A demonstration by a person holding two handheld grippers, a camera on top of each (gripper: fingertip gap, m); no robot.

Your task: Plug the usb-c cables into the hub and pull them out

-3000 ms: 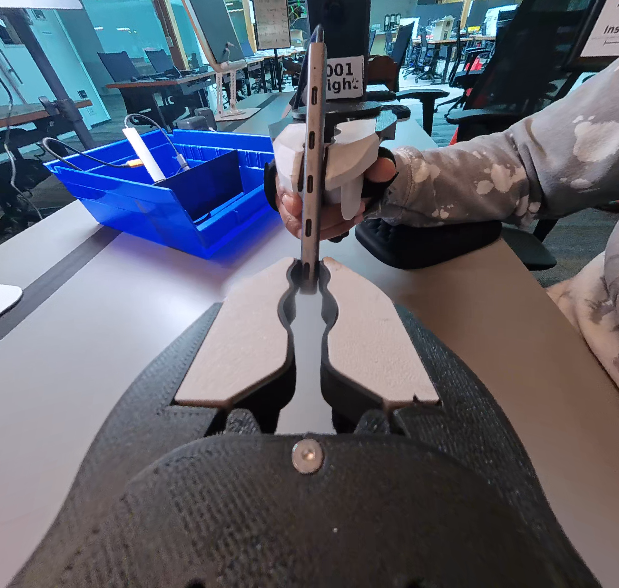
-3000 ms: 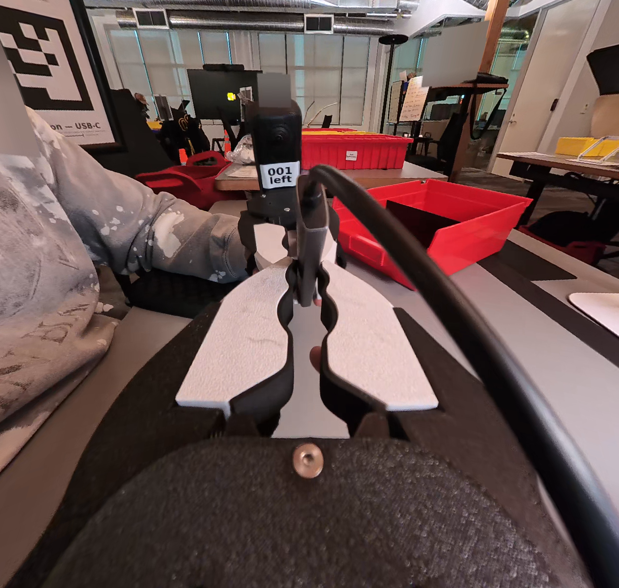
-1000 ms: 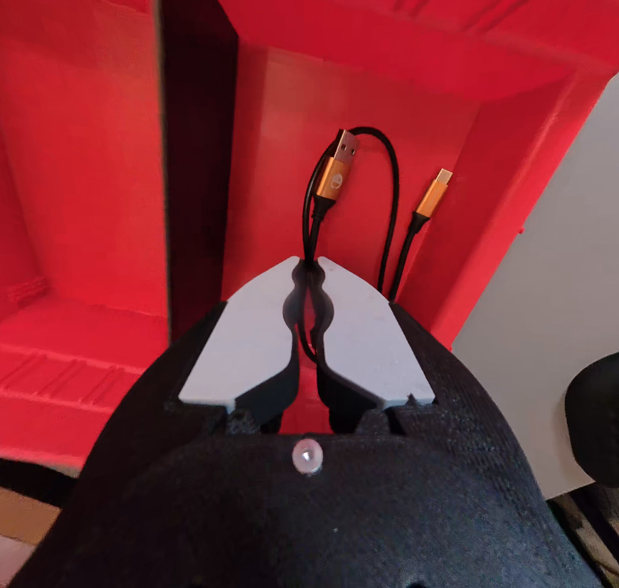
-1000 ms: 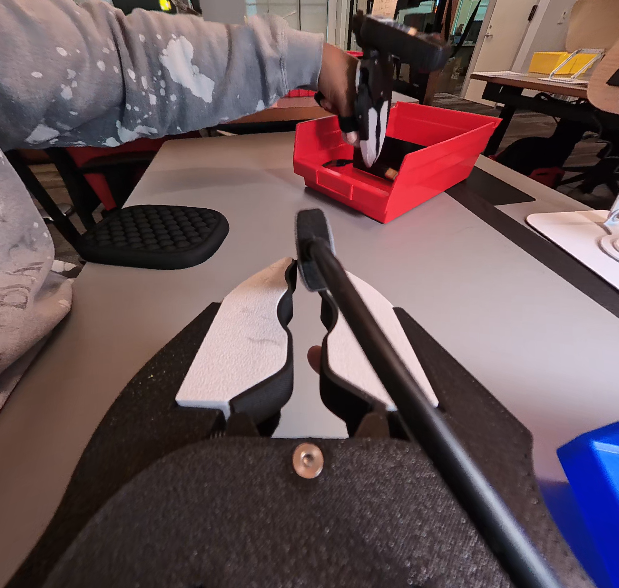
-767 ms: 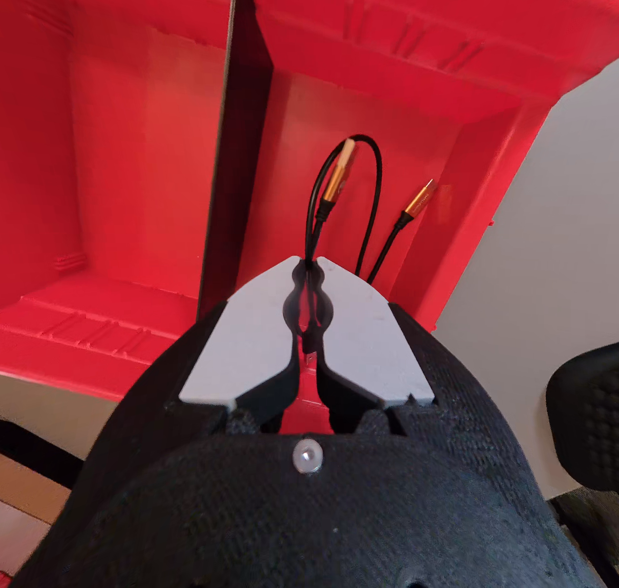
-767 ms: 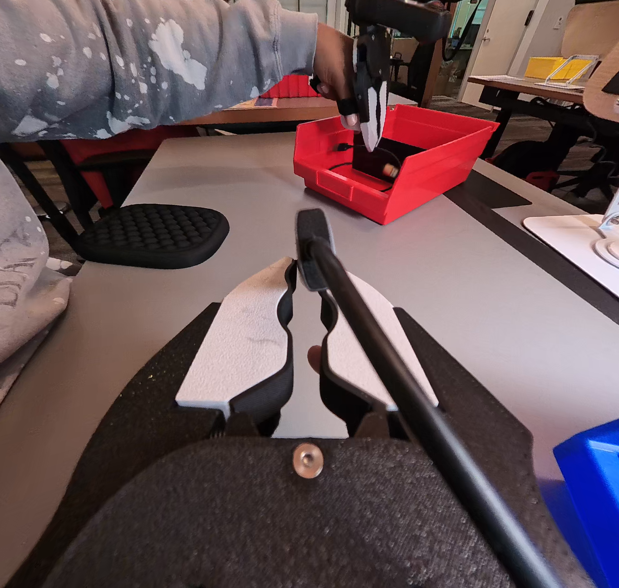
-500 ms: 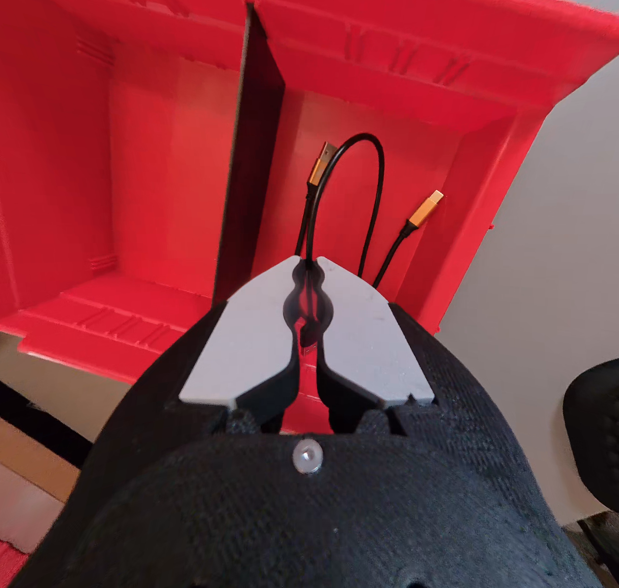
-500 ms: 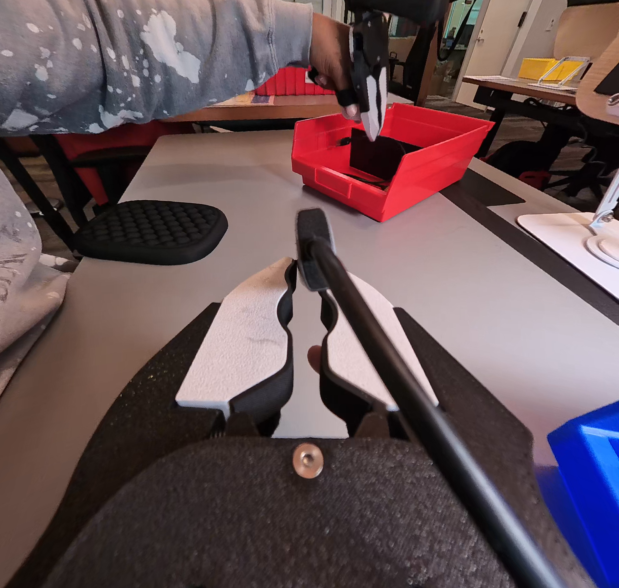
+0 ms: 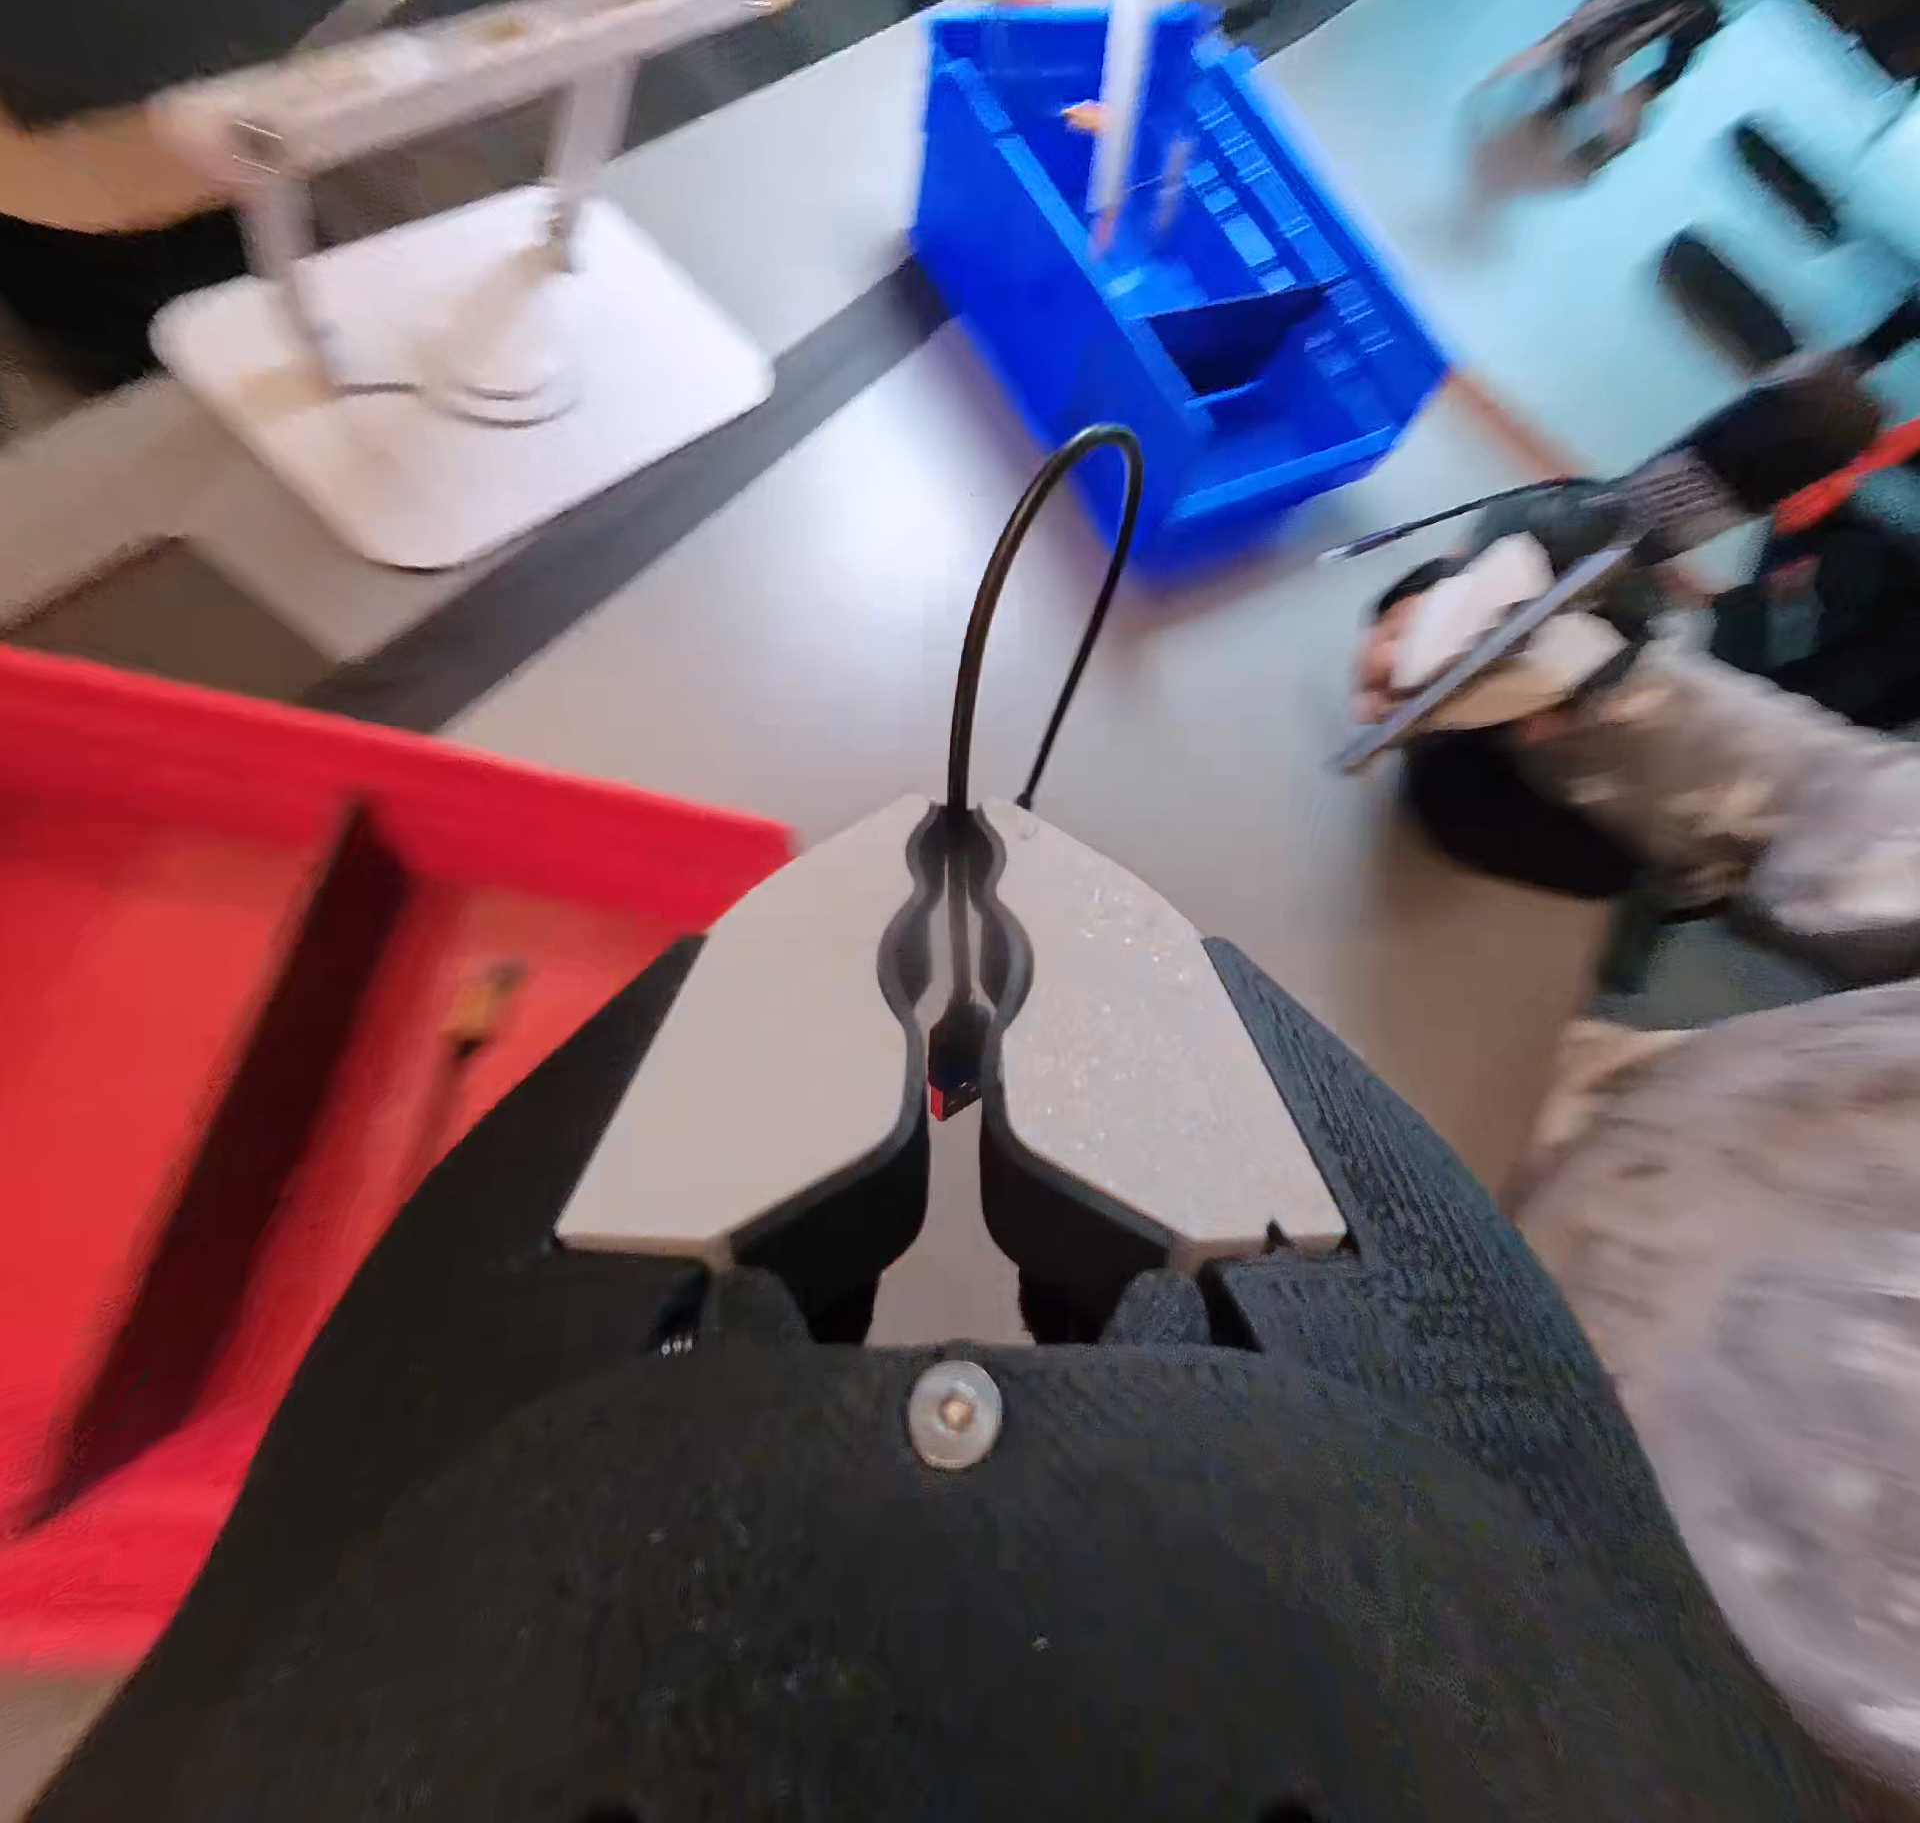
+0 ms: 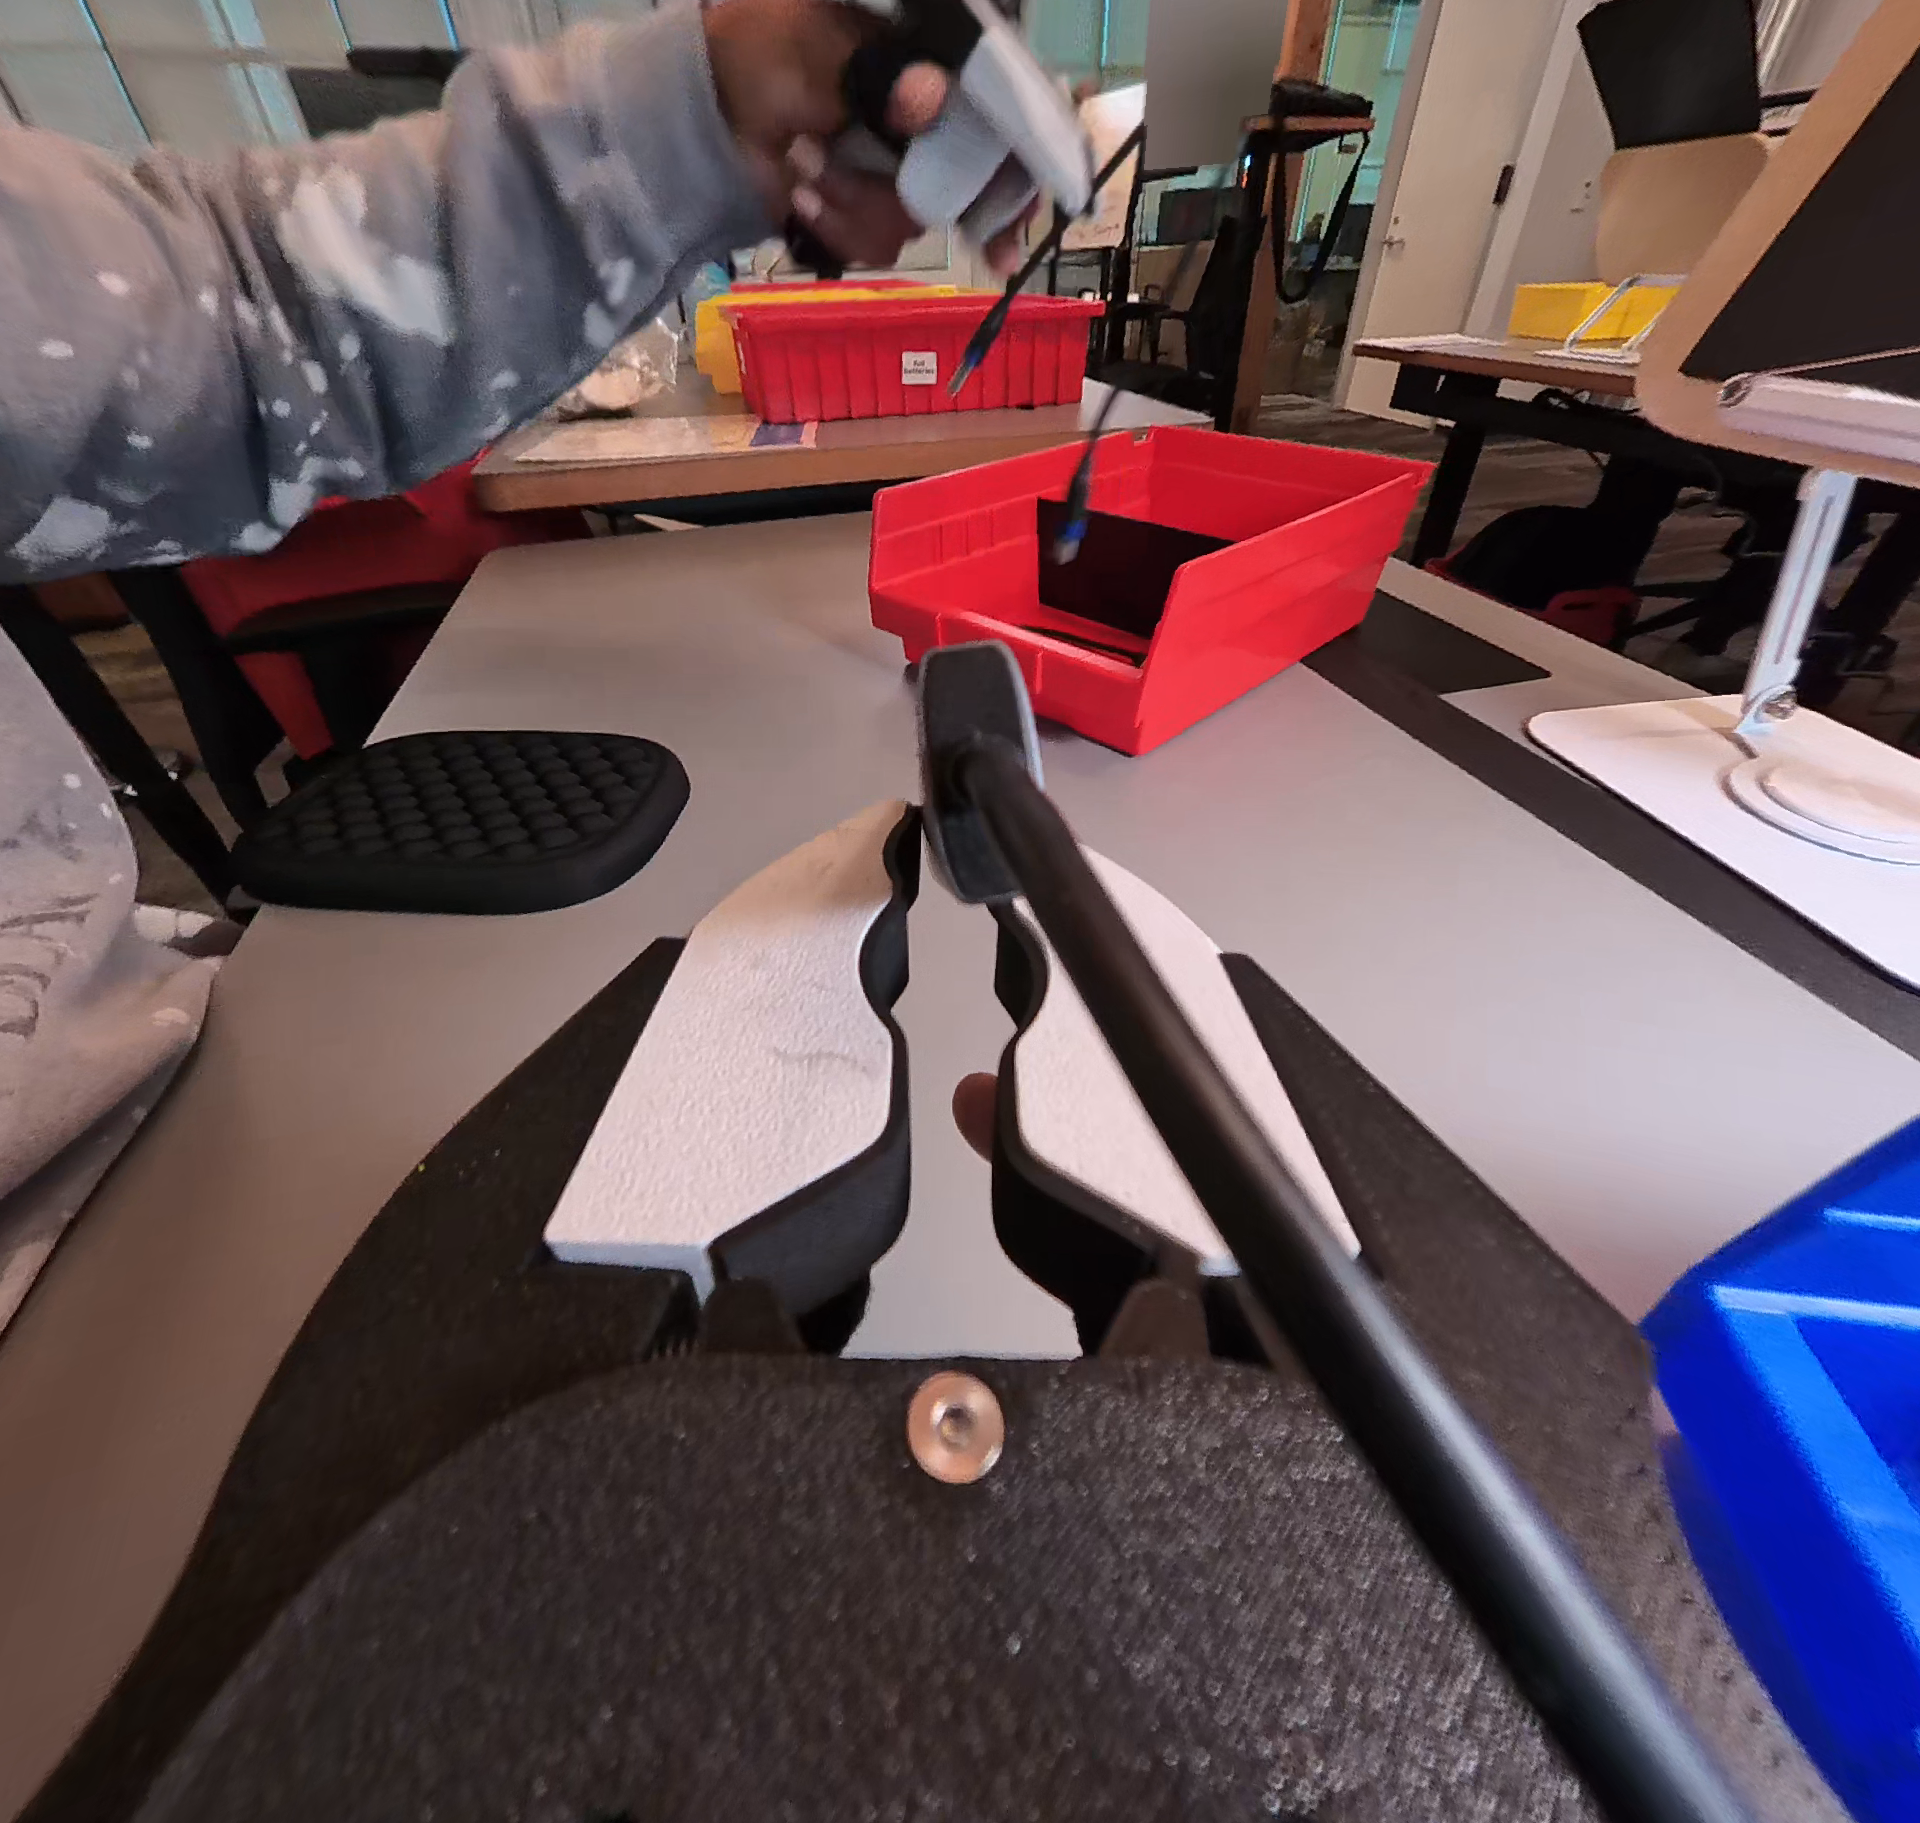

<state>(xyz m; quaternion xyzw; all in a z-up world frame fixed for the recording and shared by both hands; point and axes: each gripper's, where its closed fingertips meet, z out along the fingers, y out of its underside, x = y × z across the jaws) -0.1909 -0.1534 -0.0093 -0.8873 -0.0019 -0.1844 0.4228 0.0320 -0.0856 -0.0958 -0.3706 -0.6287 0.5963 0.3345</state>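
Observation:
My left gripper [image 9: 961, 812] is shut on a thin black usb-c cable [image 9: 1049, 568], which loops out ahead of the fingertips. In the right wrist view this gripper [image 10: 997, 142] is high in the air, and the cable's ends [image 10: 1075, 516] dangle above the red bin [image 10: 1143, 630]. My right gripper [image 10: 951, 838] is shut on the slim grey hub [image 10: 977, 755], held on edge above the table. The hub's thick black lead [image 10: 1195, 1098] runs back over the right finger. The hub [image 9: 1486, 651] also shows blurred at the right of the left wrist view.
The red bin [image 9: 208, 838] with a black divider is at the left below my left gripper. A blue bin [image 9: 1174, 267] holding cables stands farther off and shows in the right wrist view [image 10: 1818, 1358]. A white stand base [image 10: 1766, 797] and a black padded rest [image 10: 468, 817] lie on the grey table. The gap from one gripper's tips to the other's is roughly 25 cm. The white stand base [image 10: 1766, 797] lies around 40 cm away from my left fingertips. My left wrist view [image 9: 506, 399] looks at it from another angle.
My left gripper has lifted the cable out of the red bin and swung up toward the right gripper. The right gripper has kept still with the hub.

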